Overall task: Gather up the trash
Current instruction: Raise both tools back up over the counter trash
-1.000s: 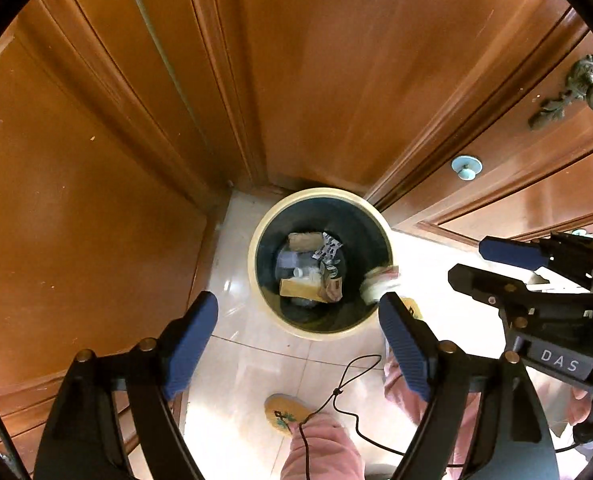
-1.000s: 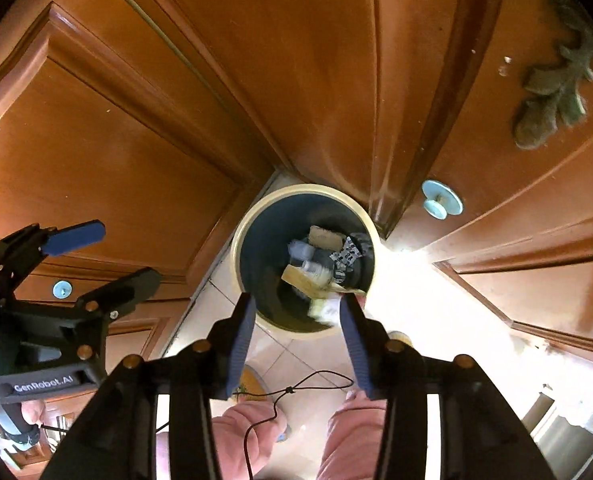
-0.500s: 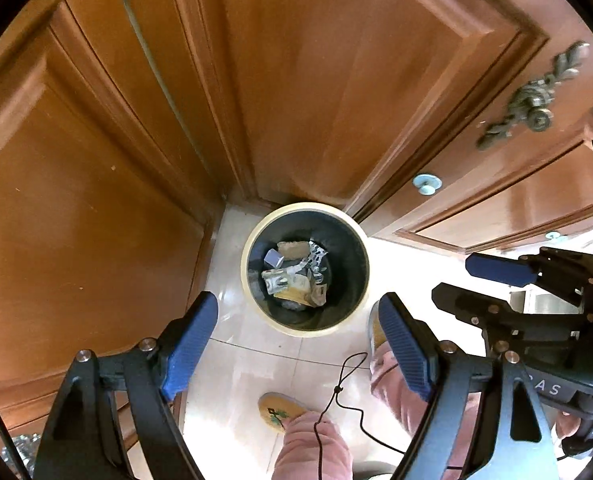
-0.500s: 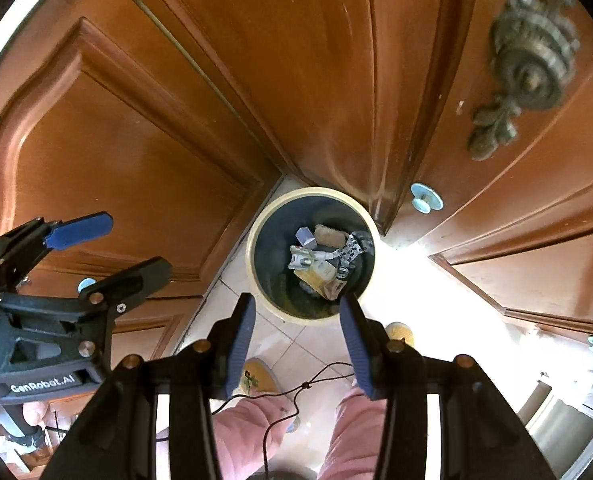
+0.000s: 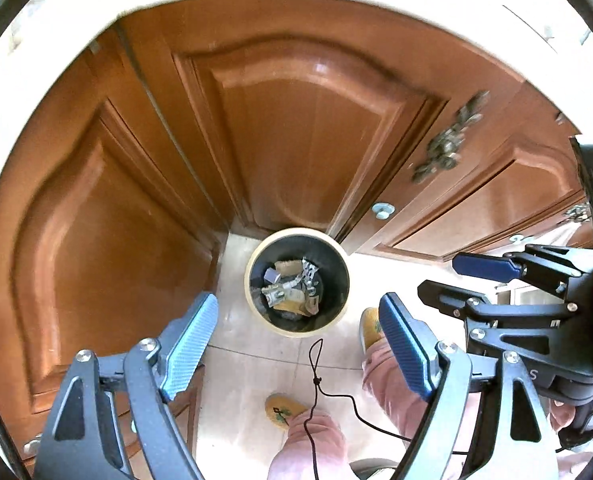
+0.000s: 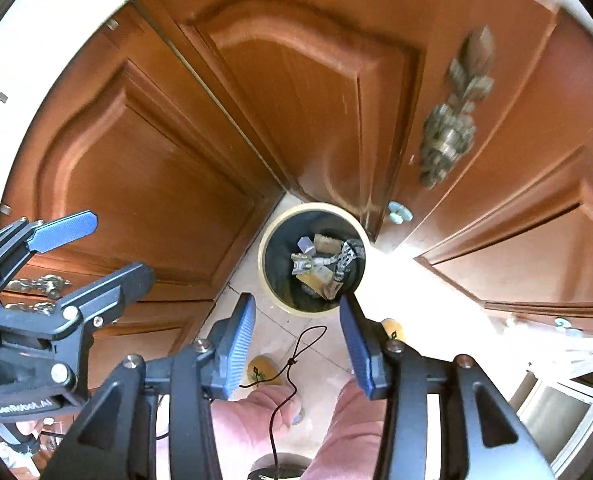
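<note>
left fingers [image 5: 192, 340] spread, right fingers [image 6: 236, 344] parted, both empty

Round waste bin [image 6: 265, 264], cream rim, dark interior, set on pale tiled floor [image 6: 296, 332] in corner of brown panelled cabinet doors [image 6: 296, 92]. Crumpled wrappers and paper scraps [image 6: 322, 266] heaped inside. Right gripper [image 6: 296, 340] held above, blue pads parted, nothing between. Left gripper [image 6: 96, 248] seen at left, jaws apart. Pink trouser legs [image 6: 252, 420] and yellow slippers [image 6: 262, 368] noted below.
</note>
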Available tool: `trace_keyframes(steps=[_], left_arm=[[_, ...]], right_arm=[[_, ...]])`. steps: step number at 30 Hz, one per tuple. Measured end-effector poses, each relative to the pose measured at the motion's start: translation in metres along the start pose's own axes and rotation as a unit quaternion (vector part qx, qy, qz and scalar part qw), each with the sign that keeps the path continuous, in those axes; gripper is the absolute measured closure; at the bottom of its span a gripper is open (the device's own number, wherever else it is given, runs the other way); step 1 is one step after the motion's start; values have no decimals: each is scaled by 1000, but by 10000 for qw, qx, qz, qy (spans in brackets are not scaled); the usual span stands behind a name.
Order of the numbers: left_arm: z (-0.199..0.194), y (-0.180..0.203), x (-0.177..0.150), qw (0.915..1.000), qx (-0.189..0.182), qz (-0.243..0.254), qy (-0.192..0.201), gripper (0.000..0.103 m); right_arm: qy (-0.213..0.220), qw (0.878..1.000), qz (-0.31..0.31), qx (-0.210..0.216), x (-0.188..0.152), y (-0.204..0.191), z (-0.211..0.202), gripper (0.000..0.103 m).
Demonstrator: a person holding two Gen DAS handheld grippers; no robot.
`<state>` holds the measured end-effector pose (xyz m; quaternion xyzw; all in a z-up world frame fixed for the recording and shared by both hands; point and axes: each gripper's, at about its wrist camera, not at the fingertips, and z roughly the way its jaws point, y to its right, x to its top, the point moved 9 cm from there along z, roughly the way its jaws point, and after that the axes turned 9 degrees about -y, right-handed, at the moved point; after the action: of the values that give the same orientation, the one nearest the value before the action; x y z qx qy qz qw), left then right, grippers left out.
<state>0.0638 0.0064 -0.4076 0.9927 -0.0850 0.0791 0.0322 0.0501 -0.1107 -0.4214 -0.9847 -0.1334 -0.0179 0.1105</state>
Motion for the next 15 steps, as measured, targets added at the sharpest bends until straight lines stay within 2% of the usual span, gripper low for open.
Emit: trace_keyframes(steps=[15], left_arm=[[-117, 9, 24, 9977, 209, 192, 610, 20]], right_arm=[[869, 9956, -232, -260, 14, -15, -124, 59]])
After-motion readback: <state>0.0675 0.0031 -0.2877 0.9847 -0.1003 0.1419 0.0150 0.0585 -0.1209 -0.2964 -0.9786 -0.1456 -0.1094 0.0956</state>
